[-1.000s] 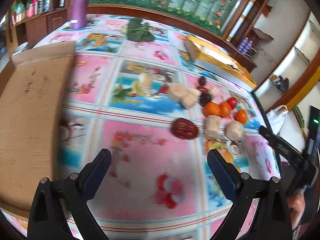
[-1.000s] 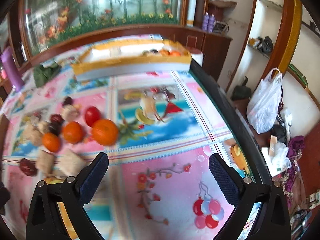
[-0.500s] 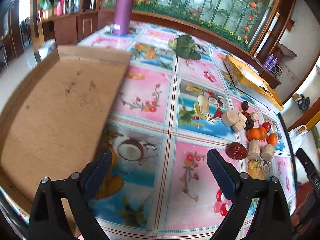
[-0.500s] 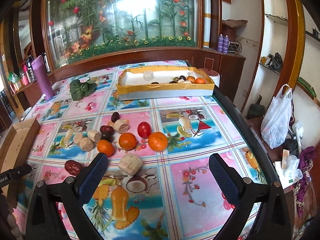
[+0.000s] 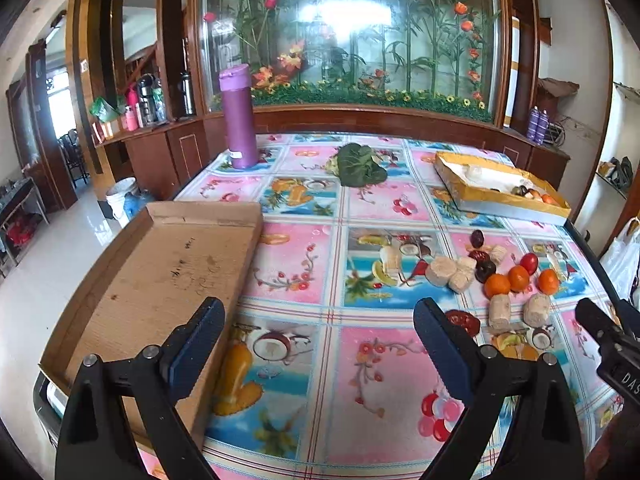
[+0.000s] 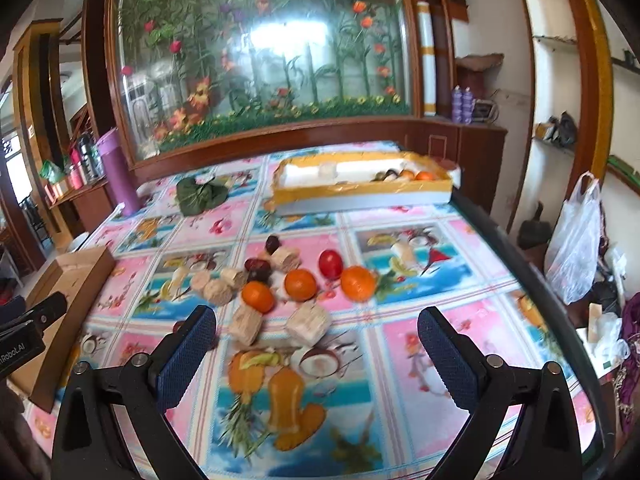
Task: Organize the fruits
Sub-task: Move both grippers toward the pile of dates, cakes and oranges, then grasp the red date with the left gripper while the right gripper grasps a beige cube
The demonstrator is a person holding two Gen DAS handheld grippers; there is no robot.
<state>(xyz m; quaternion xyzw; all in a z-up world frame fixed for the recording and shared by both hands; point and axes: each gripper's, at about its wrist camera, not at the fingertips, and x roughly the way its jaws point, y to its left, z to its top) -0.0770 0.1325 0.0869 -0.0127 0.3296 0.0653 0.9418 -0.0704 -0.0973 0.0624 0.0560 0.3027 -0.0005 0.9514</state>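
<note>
While the left hand-held gripper [image 5: 316,344] and the right hand-held gripper [image 6: 316,352] hang spread wide and empty above the surface [image 6: 420,280], the fruits [image 6: 300,284] lie loose beyond: three glossy oranges, a red tomato, dark dates and pale beige chunks. Farther off sits a yellow-rimmed tray [image 6: 360,194].
</note>
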